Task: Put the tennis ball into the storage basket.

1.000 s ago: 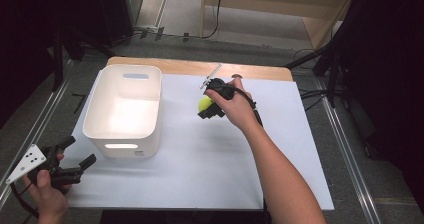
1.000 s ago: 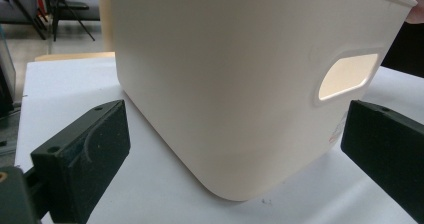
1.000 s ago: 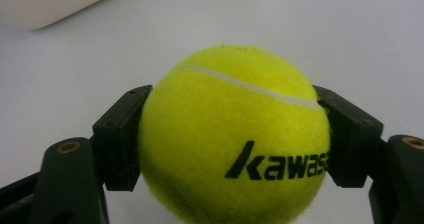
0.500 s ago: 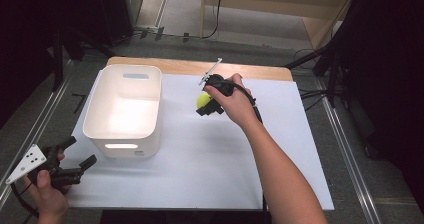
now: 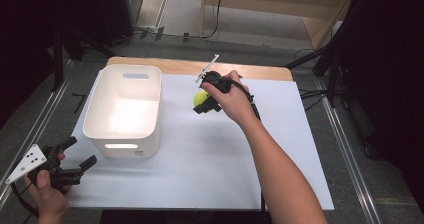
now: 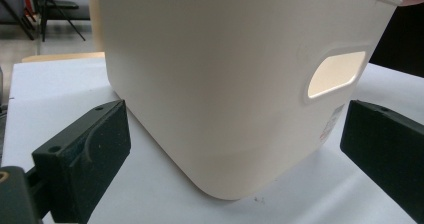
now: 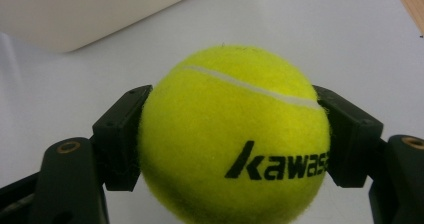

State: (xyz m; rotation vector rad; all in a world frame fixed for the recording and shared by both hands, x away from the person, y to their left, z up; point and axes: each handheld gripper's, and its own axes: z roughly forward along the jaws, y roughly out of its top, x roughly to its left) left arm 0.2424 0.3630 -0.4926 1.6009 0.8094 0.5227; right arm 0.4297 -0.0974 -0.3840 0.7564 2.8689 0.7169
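From the high view, my right gripper is clamped around a yellow tennis ball, over the far middle of the white counter, to the right of the white bin and apart from it. I cannot tell from here whether the ball touches the counter. My right hand wraps the gripper's handle. My left gripper sits at the near left corner of the counter, just beside the bin's near left corner, with its jaws spread and nothing between them.

In the left gripper view, my two black jaws stand wide apart, and the bin's wall rises beyond them with its oval handle cutout toward the right. The bin stands on the white counter.

In the right gripper view, my jaws press on both sides of the tennis ball, which bears black lettering and a white seam. The counter lies behind it, and a rounded edge of the bin sits at upper left.
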